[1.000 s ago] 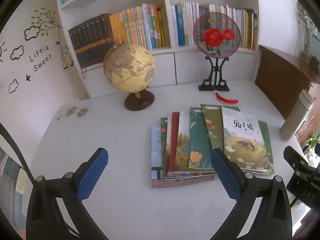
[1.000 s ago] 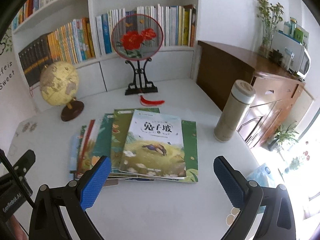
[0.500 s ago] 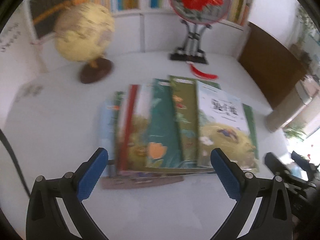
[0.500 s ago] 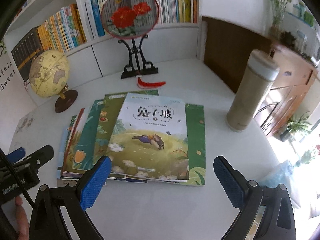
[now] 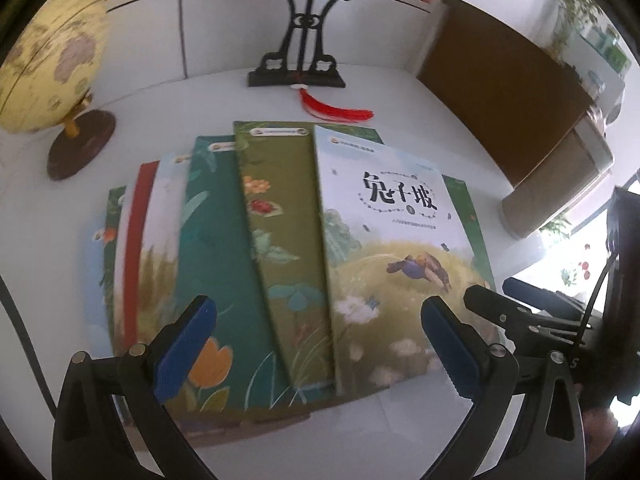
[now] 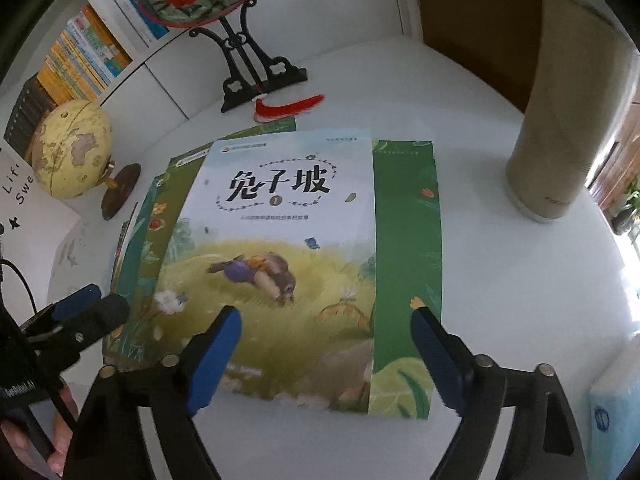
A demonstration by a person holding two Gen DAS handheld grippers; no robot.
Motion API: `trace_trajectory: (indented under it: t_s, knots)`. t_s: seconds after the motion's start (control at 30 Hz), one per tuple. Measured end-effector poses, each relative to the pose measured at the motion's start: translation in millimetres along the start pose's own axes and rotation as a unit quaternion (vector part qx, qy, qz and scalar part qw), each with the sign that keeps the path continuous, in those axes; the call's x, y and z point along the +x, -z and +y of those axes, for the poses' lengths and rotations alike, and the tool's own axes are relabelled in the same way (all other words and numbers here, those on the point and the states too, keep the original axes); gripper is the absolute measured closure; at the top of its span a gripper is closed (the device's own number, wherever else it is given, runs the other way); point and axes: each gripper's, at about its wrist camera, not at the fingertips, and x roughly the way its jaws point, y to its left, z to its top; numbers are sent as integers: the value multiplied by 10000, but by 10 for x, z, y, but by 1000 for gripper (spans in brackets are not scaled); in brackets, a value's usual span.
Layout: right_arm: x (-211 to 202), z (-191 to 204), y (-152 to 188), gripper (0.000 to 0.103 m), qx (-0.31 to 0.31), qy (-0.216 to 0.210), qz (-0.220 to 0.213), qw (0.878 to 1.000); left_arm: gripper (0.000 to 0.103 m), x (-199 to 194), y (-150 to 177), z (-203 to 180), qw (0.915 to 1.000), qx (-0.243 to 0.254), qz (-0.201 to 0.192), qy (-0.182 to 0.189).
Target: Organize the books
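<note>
Several thin picture books lie fanned out and overlapping on the white table (image 5: 420,104). The top book (image 5: 392,248) has a white and yellow-green cover with a rabbit; it also shows in the right wrist view (image 6: 276,256). A green book (image 6: 404,248) sticks out under it on the right. My left gripper (image 5: 316,338) is open just above the near edge of the fan. My right gripper (image 6: 326,346) is open over the near edge of the top book. Both are empty.
A globe (image 5: 44,64) stands at the back left. A fan ornament on a black stand (image 5: 298,68) with a red tassel (image 5: 332,108) stands behind the books. A beige flask (image 6: 568,128) stands on the right. Bookshelves (image 6: 88,52) line the back wall.
Both grippers have moved forward and down toward the books, which now fill the views. The right gripper now appears beside the left one. The books have not moved.
</note>
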Motion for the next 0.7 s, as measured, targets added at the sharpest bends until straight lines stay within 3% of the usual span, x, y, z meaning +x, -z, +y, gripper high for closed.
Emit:
trace_trajectory:
  t_s: [0.23, 0.4, 0.5, 0.7]
  knots:
    - [59, -82, -72, 22, -60, -43, 7, 10000, 1, 80, -8, -122, 9998, 153, -58, -104]
    - [127, -108, -120, 23, -84, -112, 44, 9999, 1, 192, -29, -141, 9999, 118, -13, 78]
    - [194, -134, -138, 35, -59, -261, 121, 9996, 1, 250, -35, -106, 9996, -1, 52, 277]
    - [287, -159, -168, 42, -77, -298, 171, 9994, 2, 320, -32, -102, 9998, 5, 27, 190]
